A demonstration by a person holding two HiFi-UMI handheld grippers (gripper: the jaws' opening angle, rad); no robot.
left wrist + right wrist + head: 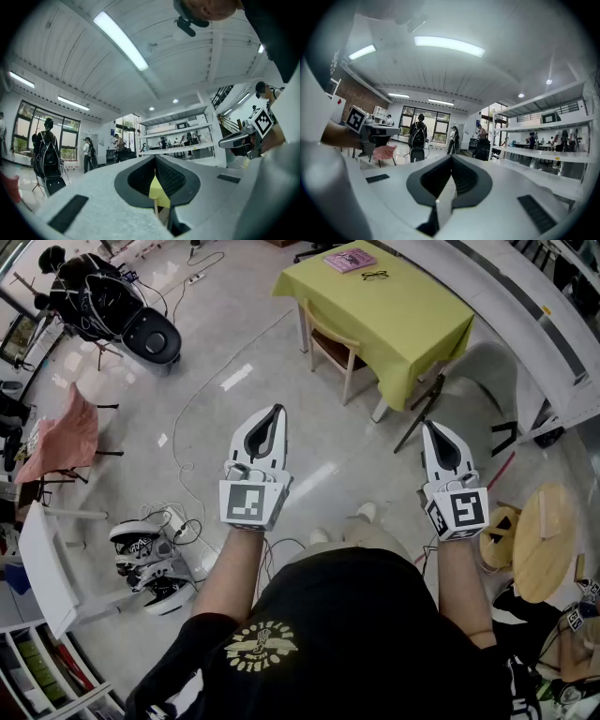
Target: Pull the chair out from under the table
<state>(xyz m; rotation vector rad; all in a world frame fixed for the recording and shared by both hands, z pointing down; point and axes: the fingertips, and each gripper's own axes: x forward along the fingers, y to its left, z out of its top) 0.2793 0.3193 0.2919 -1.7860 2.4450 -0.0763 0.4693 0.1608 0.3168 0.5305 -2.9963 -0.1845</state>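
The left hand-held gripper [277, 412] and the right hand-held gripper [434, 428] were both held out level in front of the person, above the floor [216, 418]. Each had its jaws closed together, with nothing between them.

The wooden chair [330, 341] stood tucked under the near left side of the desk [412, 329], which was covered in a yellow-green cloth [394, 343]. The chair was well apart from both grippers and neither touched it. A pink book [349, 260] and a pair of glasses [375, 276] lay just beside each other at the far end of the desk.
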